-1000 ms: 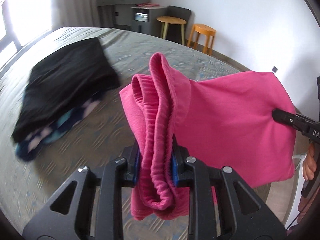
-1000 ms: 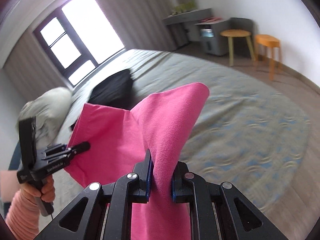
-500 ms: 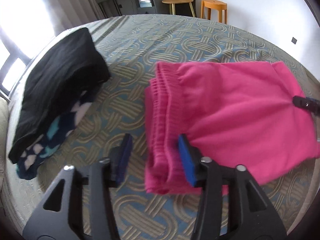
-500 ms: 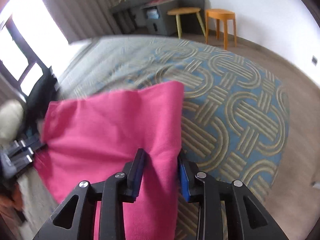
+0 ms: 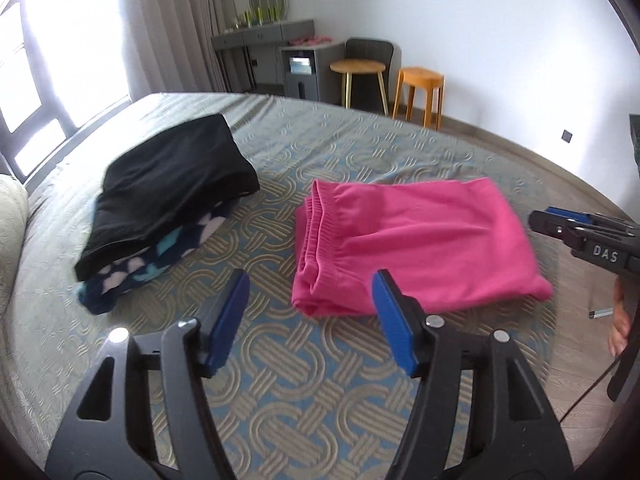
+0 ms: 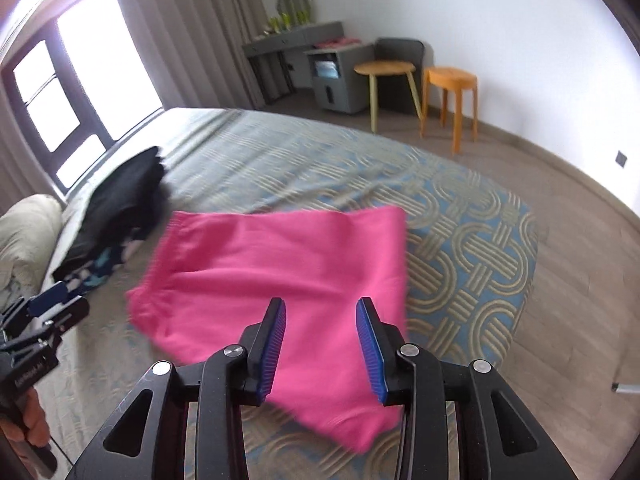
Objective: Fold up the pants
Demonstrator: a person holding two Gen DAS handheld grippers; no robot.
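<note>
The pink pants (image 5: 416,240) lie folded flat on the patterned bed cover (image 5: 304,368), waistband toward the left. They also show in the right wrist view (image 6: 280,276). My left gripper (image 5: 310,308) is open and empty, just in front of the waistband end. My right gripper (image 6: 320,320) is open and empty, above the near right corner of the pants. The right gripper shows at the right edge of the left wrist view (image 5: 560,224). The left gripper shows at the left edge of the right wrist view (image 6: 52,304).
A stack of folded clothes, black on top (image 5: 172,184) and a dark patterned fleece (image 5: 152,264) below, lies left of the pants. A pillow (image 6: 24,236) is at the far left. Two stools (image 5: 420,92) and a desk (image 5: 256,40) stand beyond the bed.
Both grippers held the pink pants in the air, lowered them onto the bed, opened and let go. Both have drawn back a little from the cloth.
</note>
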